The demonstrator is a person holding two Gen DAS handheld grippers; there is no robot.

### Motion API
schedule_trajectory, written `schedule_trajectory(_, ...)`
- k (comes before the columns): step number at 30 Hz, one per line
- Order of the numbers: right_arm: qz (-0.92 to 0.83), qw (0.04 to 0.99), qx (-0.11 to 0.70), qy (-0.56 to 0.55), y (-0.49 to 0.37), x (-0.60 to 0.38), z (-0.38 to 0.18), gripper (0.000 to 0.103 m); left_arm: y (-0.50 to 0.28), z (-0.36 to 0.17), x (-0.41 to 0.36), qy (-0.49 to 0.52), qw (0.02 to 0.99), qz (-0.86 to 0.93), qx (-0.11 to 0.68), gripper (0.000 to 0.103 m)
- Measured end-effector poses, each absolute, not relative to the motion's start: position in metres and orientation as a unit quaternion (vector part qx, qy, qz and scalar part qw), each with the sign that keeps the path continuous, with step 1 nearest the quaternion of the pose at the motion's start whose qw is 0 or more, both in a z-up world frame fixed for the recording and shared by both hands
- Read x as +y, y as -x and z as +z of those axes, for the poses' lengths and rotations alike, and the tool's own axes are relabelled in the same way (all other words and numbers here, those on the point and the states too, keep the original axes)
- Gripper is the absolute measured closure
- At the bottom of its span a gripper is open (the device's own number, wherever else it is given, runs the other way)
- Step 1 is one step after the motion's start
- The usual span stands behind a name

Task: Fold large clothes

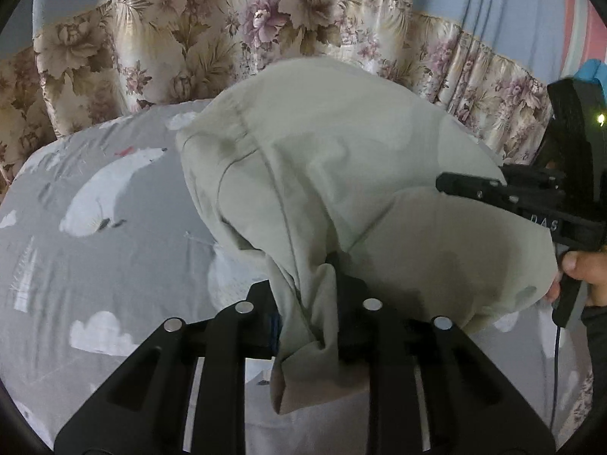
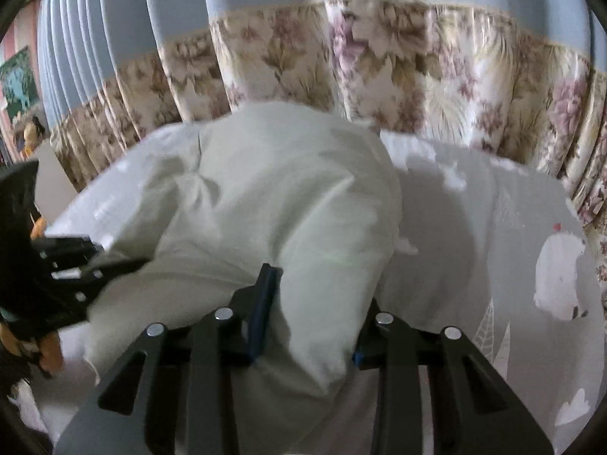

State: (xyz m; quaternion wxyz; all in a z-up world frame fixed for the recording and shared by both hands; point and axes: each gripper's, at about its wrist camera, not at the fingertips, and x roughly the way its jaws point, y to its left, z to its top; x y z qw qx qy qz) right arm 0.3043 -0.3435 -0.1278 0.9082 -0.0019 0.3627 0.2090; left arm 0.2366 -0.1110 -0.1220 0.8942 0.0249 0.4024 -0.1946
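The pale green garment (image 1: 322, 174) lies bunched on the bed (image 1: 95, 235), toward twelve o'clock from both tools. The left tool (image 1: 307, 326) and the right tool (image 2: 311, 326) each clench a fold of it.

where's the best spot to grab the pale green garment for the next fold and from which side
Probably its near edge, where the pale green garment is already bunched between the left gripper and the right gripper. Come from the near side, low over the polar bear bedsheet: the far end drapes away toward the floral curtain.
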Motion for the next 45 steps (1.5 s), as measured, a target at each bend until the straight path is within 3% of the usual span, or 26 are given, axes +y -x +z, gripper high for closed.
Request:
schedule_trajectory(2, 0.216, 0.907, 0.361, 0.002, -0.305, -0.348, -0.129, 0.065, -0.233, -0.121, -0.106, -0.034, 0.902, -0.178, 0.392, 0.053)
schedule_trajectory(3, 0.218, 0.908, 0.358, 0.017, -0.304, -0.345, -0.129, 0.064, -0.233, -0.12, -0.099, -0.04, 0.908, -0.155, 0.387, 0.033)
schedule_trajectory(4, 0.22, 0.906, 0.36, 0.025, -0.304, -0.344, -0.128, 0.063, -0.235, -0.12, -0.093, -0.037, 0.909, -0.149, 0.387, 0.023)
schedule_trajectory(5, 0.222, 0.904, 0.364, 0.024, -0.304, -0.342, -0.126, 0.062, -0.237, -0.121, -0.086, -0.028, 0.907, -0.15, 0.392, 0.021)
schedule_trajectory(9, 0.178, 0.914, 0.361, 0.045, -0.282, -0.338, -0.102, 0.044, -0.23, -0.119, -0.078, -0.037, 0.909, -0.134, 0.394, 0.018)
schedule_trajectory(13, 0.161, 0.928, 0.334, 0.039, -0.244, -0.344, -0.073, 0.032, -0.216, -0.108, -0.087, -0.077, 0.917, -0.117, 0.374, 0.014)
schedule_trajectory(17, 0.178, 0.917, 0.352, 0.057, -0.224, -0.325, -0.077, 0.031, -0.208, -0.107, -0.093, -0.107, 0.918, -0.11, 0.365, 0.01)
schedule_trajectory(23, 0.14, 0.902, 0.369, 0.175, -0.225, -0.308, -0.122, 0.031, -0.209, -0.126, -0.098, -0.157, 0.913, -0.105, 0.36, 0.007)
schedule_trajectory(27, 0.134, 0.9, 0.37, 0.186, -0.229, -0.309, -0.123, 0.024, -0.213, -0.125, -0.1, -0.163, 0.914, -0.102, 0.358, 0.007)
schedule_trajectory(32, 0.136, 0.917, 0.363, 0.096, -0.199, -0.336, -0.099, 0.02, -0.18, -0.093, -0.07, -0.138, 0.926, -0.076, 0.342, 0.005)
schedule_trajectory(36, 0.128, 0.942, 0.311, -0.009, -0.155, -0.362, -0.064, 0.002, -0.151, -0.065, -0.035, -0.095, 0.935, -0.067, 0.336, 0.003)
schedule_trajectory(45, -0.008, 0.959, 0.276, -0.064, -0.1, -0.356, -0.039, 0.002, -0.094, -0.028, 0.018, -0.038, 0.939, 0.002, 0.342, 0.003)
